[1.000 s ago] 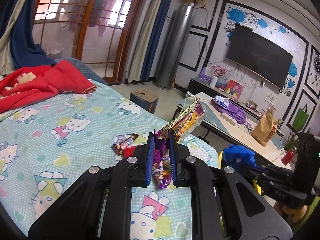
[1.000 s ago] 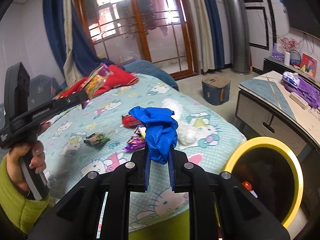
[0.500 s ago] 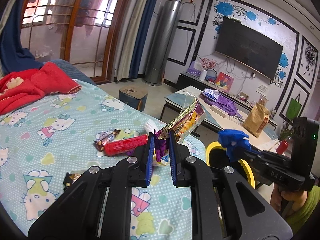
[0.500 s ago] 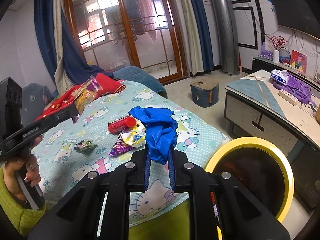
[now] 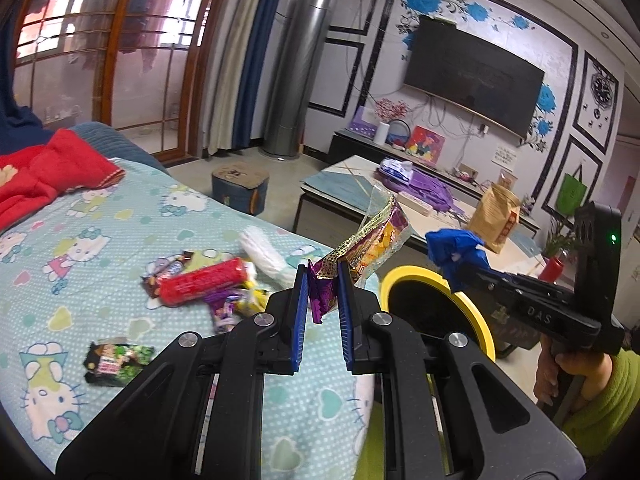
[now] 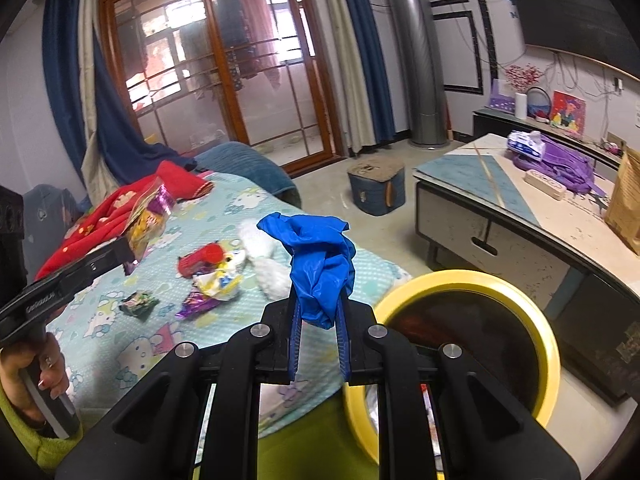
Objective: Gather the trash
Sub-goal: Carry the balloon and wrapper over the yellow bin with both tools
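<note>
My left gripper (image 5: 323,276) is shut on a crinkled purple-and-yellow snack wrapper (image 5: 366,242), held above the bed's edge. It also shows in the right wrist view (image 6: 150,216). My right gripper (image 6: 318,312) is shut on a crumpled blue plastic glove (image 6: 320,264), just left of the yellow-rimmed trash bin (image 6: 548,336). In the left wrist view the glove (image 5: 454,250) hangs over the bin (image 5: 472,308). More trash lies on the bed: a red tube (image 5: 202,282), a candy bar wrapper (image 5: 166,272), a green packet (image 5: 116,362), white tissue (image 5: 262,250).
The bed has a Hello Kitty sheet (image 5: 60,240) and a red blanket (image 5: 48,172). A low table (image 6: 520,216) with a brown paper bag (image 5: 494,218) and purple cloth stands beyond the bin. A small blue stool (image 6: 376,190) sits on the floor.
Both grippers have drawn back from the bed toward the bin with their loads held. The bin's rim now shows larger and closer in both views.
</note>
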Demonstrator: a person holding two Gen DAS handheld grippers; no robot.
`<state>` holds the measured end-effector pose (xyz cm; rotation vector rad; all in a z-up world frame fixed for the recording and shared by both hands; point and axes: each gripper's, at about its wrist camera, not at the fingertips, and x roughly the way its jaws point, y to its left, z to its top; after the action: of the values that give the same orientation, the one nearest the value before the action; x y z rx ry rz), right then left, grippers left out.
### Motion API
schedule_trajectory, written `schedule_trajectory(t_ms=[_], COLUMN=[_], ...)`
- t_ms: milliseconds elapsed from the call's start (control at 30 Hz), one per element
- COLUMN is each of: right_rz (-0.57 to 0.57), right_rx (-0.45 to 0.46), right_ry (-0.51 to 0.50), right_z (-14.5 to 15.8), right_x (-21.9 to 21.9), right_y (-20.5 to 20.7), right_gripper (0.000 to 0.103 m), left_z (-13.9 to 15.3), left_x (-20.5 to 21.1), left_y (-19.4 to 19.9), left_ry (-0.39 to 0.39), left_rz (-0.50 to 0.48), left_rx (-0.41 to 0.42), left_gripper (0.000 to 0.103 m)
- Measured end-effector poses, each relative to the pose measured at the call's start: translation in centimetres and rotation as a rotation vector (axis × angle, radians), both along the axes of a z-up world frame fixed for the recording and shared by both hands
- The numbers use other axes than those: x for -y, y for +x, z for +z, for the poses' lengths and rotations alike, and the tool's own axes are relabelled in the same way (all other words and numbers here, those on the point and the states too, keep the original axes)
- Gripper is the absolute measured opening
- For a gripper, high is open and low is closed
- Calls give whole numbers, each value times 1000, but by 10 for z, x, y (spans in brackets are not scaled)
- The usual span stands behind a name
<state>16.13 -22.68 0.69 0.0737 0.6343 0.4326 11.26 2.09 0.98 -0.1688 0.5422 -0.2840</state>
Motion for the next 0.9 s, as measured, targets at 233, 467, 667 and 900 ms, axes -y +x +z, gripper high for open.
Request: schedule_trajectory(t_ms=[233, 467, 667, 900], right_rz=[-80, -146, -190, -244], right_rx=[-8, -22, -31, -63], right_ry=[4, 11, 11, 5], right_z=[-3, -8, -13, -23], right_x=[30, 58, 76, 95], right_y=[5, 9, 12, 21], right_gripper=[15, 15, 15, 15], left_z=[-12, -30, -41, -56], left_x=[32, 68, 95, 122], left_y=[7, 8, 10, 15], left_ry=[31, 57, 93, 140], left_rz=[-71, -156, -210, -265], left_rx=[-25, -68, -90, -123], left_gripper=[9, 9, 9, 9])
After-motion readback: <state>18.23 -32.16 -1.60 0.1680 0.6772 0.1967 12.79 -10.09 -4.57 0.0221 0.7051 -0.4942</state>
